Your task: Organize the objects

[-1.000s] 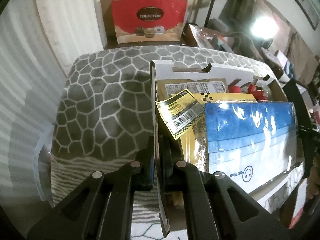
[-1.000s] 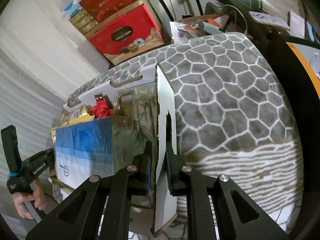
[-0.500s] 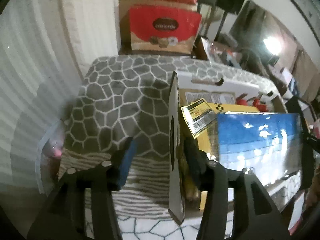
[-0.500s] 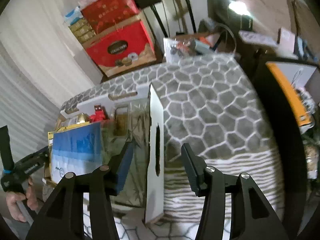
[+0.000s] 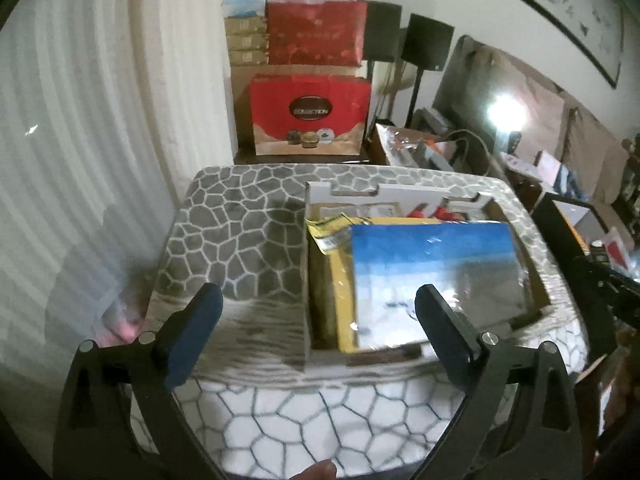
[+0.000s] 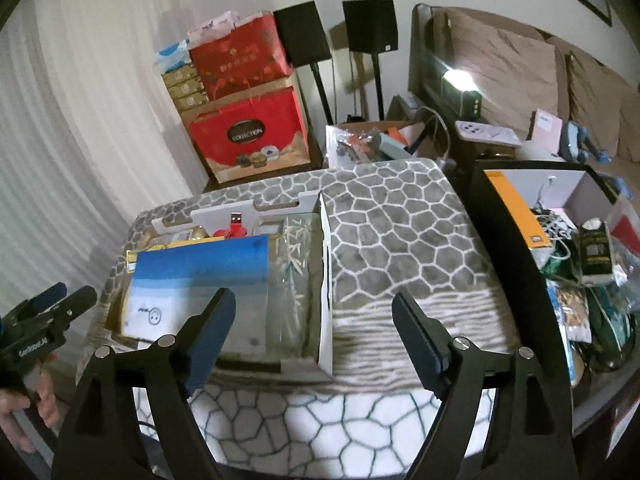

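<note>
Box: an open white cardboard box [image 5: 308, 264] with brown inner walls stands on a table covered with a grey cloth with a white stone pattern [image 5: 240, 236], toward the right half of it in the left wrist view.
Box content: on top lies a flat blue and white packet in shiny clear plastic [image 5: 432, 276]; under it a yellow flat thing [image 5: 342, 304]; at the far end some small red things [image 6: 234, 228] and a yellow label with a barcode [image 5: 326, 236].
Left gripper: the left gripper [image 5: 320, 312] stands wide open, its jaws have just been opening; the left wall of the box is seen between the fingers, but the pads do not touch it.
Right gripper: the right gripper [image 6: 316, 320] is also wide open and its jaws have just been opening; the right wall of the box [image 6: 326, 280] is between the fingers, free of both pads.
Hand: a hand [image 6: 24, 404] holds the handle of the left gripper, at the left edge of the right wrist view.
Hard to see: the things under the packet are mostly covered, and the print on the label is blurred.
Behind: a red gift bag with a dark oval label [image 5: 308, 114].
</note>
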`<control>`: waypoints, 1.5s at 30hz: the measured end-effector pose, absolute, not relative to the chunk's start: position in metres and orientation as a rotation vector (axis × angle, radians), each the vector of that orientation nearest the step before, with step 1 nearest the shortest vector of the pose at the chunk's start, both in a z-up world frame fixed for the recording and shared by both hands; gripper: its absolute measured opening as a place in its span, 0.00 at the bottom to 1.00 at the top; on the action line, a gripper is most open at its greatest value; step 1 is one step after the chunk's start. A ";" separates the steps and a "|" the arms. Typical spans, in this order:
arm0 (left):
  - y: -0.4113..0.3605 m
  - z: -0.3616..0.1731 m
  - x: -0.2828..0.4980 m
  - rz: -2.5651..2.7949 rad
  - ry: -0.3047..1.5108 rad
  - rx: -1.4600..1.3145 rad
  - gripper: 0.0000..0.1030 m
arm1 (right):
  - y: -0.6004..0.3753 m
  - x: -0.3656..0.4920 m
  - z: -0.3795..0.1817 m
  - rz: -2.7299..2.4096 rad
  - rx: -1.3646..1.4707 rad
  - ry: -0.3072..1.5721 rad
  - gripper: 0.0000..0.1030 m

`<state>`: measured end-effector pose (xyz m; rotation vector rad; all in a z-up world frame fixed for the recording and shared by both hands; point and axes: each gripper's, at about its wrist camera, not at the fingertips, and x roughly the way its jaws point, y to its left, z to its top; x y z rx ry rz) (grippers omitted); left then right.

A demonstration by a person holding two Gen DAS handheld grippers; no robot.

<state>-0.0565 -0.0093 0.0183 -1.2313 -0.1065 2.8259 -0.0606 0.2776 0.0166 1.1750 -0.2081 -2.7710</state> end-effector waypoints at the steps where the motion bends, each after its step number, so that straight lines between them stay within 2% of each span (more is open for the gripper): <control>1: -0.007 0.019 -0.052 2.824 -0.110 -1.229 0.95 | 0.277 -0.056 0.018 -2.785 1.173 -0.198 0.81; 5: 0.000 0.021 -0.038 2.834 -0.104 -1.221 0.99 | 0.268 -0.041 0.021 -2.827 1.170 -0.132 0.84; 10: 0.005 0.022 -0.027 2.844 -0.084 -1.211 0.99 | 0.256 -0.027 0.021 -2.822 1.149 -0.082 0.99; 11: 0.005 0.022 -0.025 2.843 -0.091 -1.218 1.00 | 0.253 -0.026 0.021 -2.816 1.148 -0.074 0.99; 27: 0.007 0.015 0.001 2.862 -0.053 -1.267 1.00 | 0.233 0.001 0.014 -2.839 1.152 0.011 0.99; 45: 0.009 0.016 0.006 2.868 -0.058 -1.267 1.00 | 0.232 0.008 0.015 -2.861 1.135 0.005 0.99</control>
